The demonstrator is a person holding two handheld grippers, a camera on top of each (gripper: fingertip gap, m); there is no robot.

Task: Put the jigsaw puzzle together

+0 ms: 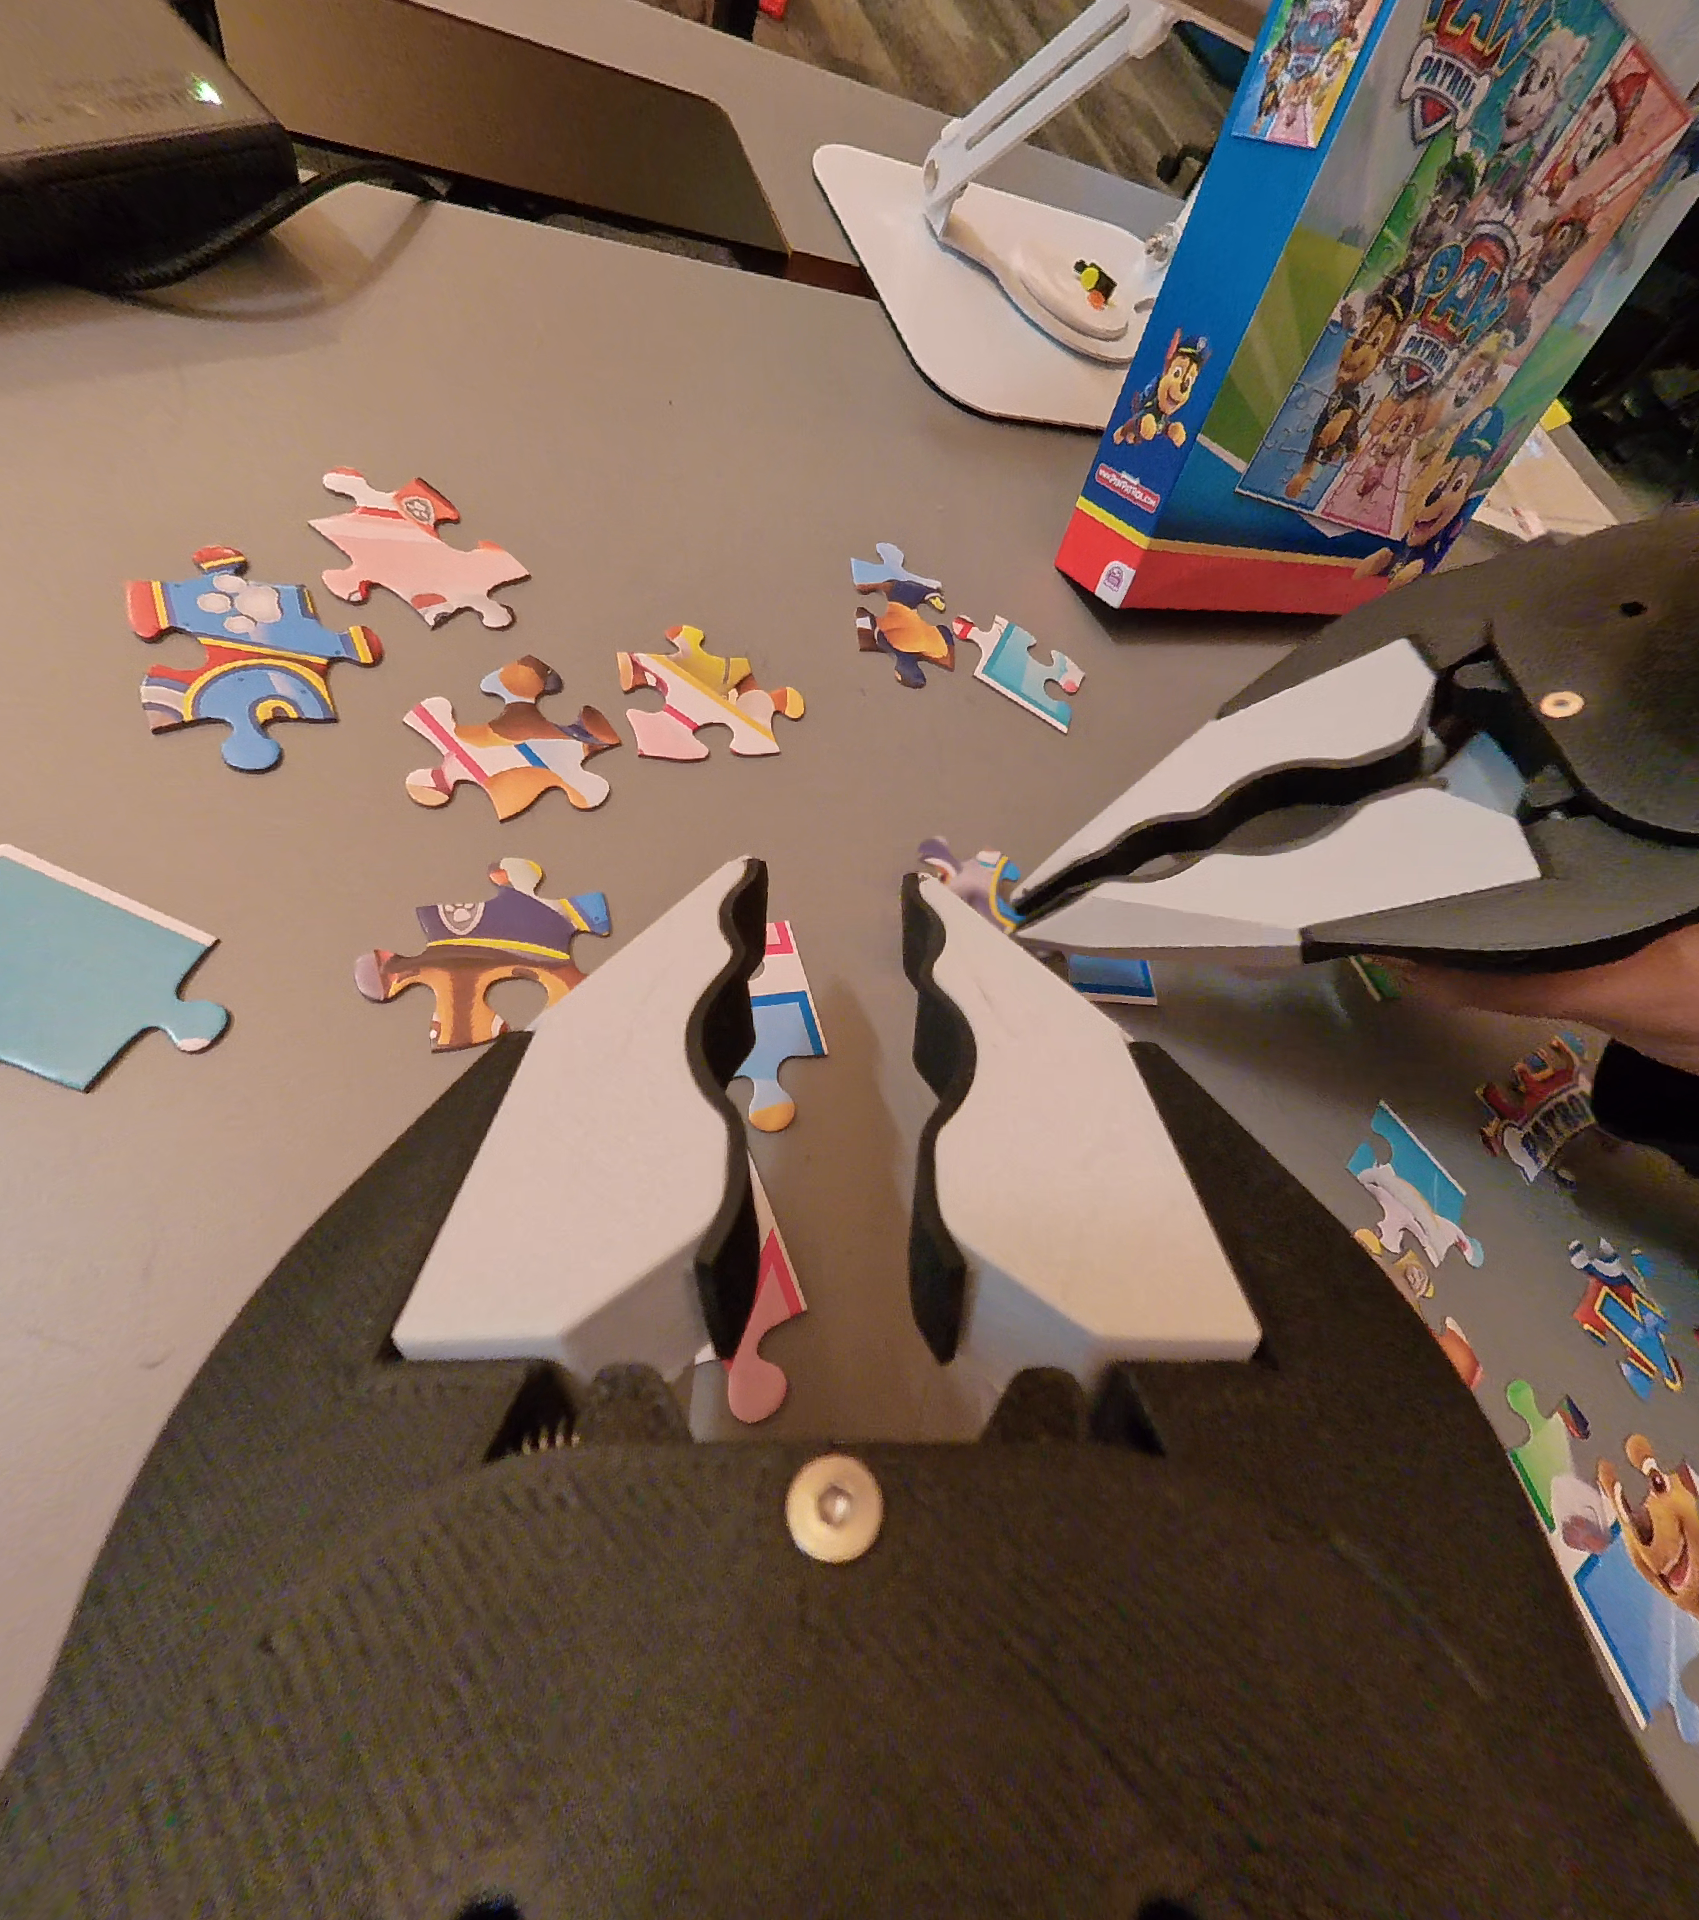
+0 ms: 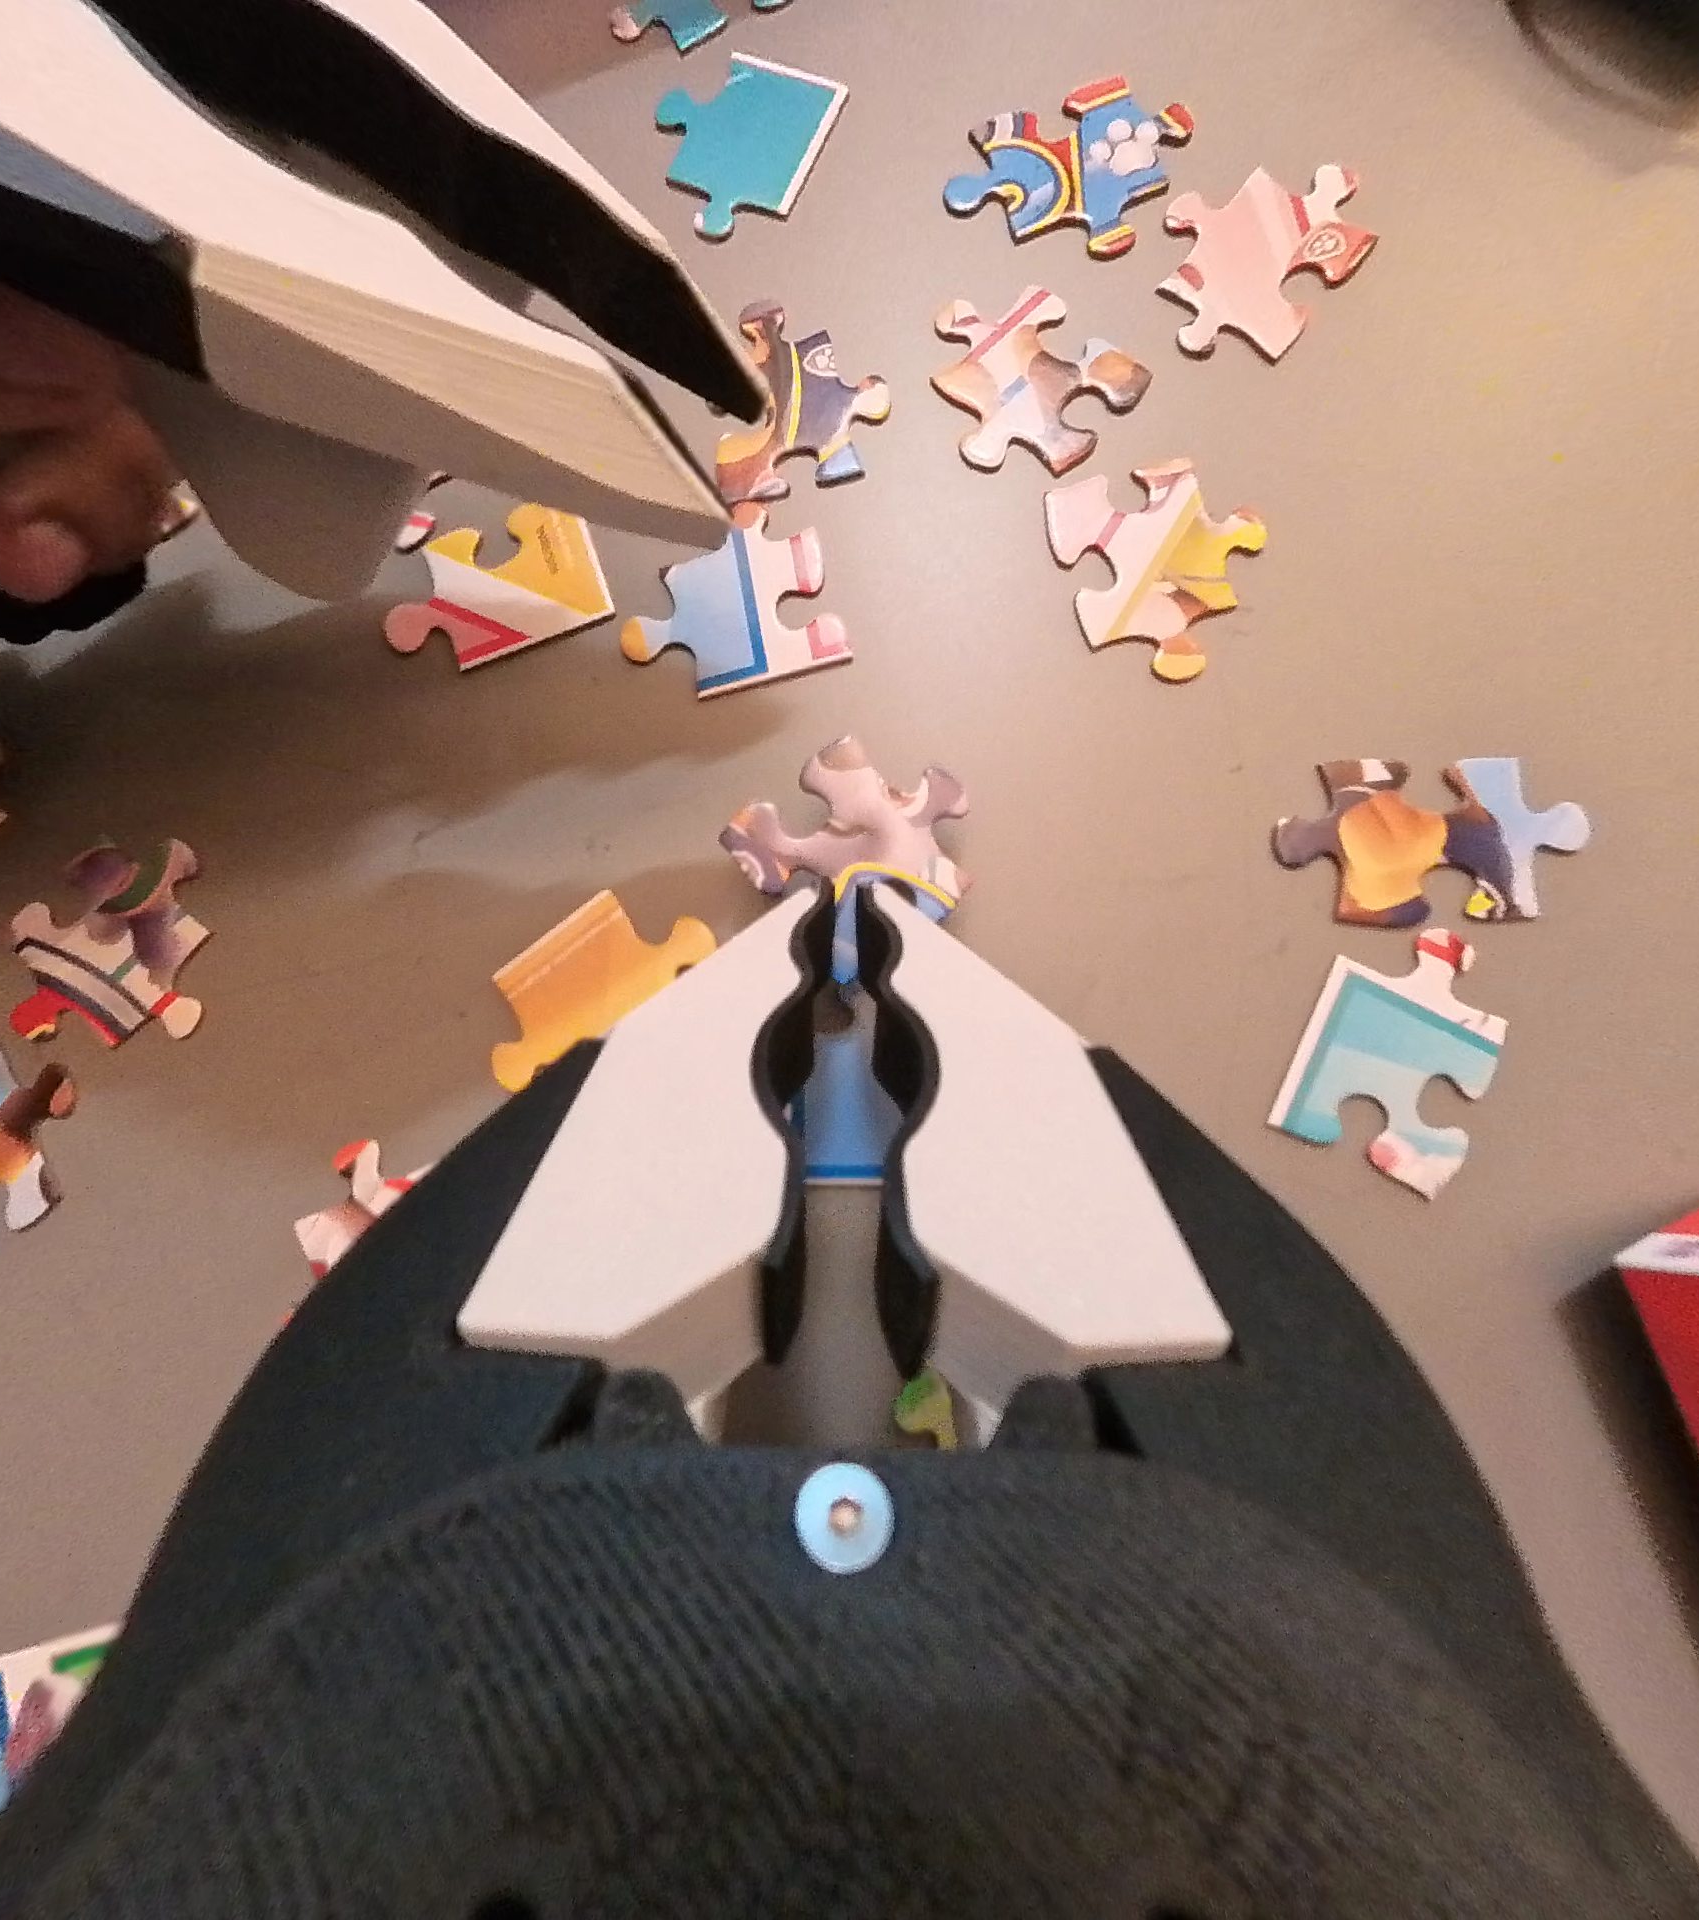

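Pinching the near edge of a pale lilac-and-grey cardboard puzzle piece with a yellow-and-blue curved stripe (image 2: 866,831), my right gripper (image 2: 850,914) has its two black wavy pads closed together on that edge, gripping it at the very tips. The piece projects forward from the fingertips over the grey tabletop (image 2: 1188,686), its knobs fanning away from me; its broad face is turned up toward the camera, and I cannot tell whether its far end rests on the surface or is clear of it. I see no clear long axis, since it is about as wide as it is deep.

My left gripper (image 1: 834,894) hovers just beside it with its fingers apart and nothing between them; a white, blue and pink flat puzzle piece (image 1: 772,997) lies on the table beneath its left finger.

I judge this as the grasp stage of a pick. With so little of the piece inside the pads, anything I do now calls for a slow, level motion, so the card does not pivot or slip out.
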